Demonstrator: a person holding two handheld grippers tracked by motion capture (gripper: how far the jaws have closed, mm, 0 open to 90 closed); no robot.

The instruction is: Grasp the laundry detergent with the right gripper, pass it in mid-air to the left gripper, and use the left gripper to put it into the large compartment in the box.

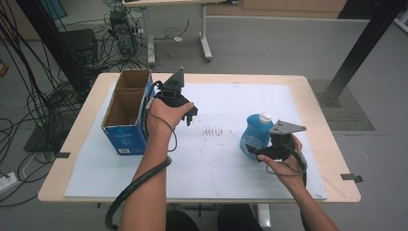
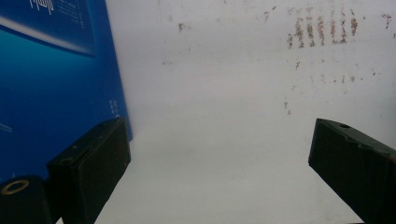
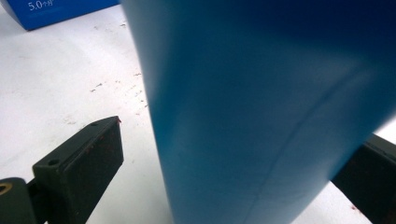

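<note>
- High view shows the blue bottle (image 1: pixel 256 136) standing upright on the white mat (image 1: pixel 226 163) that covers the desk (image 1: pixel 317 96), toward the person's right side.
- Its white cap (image 1: pixel 265 117) is on top.
- The right gripper (image 1: pixel 255 153) is at the lower part of the bottle, on the near side, held by the right hand (image 1: pixel 288 161).
- Right gripper view has the bottle (image 3: pixel 261 112) between the two black fingers (image 3: pixel 81 163). A gap of white mat shows between the left finger and the bottle, so the fingers are wide and not closed on it.
- The left gripper (image 1: pixel 191 115) is held by the left hand (image 1: pixel 161 115) just beside the open cardboard box (image 1: pixel 126 110), which has blue sides and stands at the left of the mat.
- Left gripper view shows its fingers (image 2: pixel 91 163) wide apart with nothing between them, only the white mat (image 2: pixel 219 140). The blue wall of the box (image 2: pixel 56 88) is close to one finger.
- Small brown marks (image 1: pixel 212 131) are on the mat between the two grippers.
</note>
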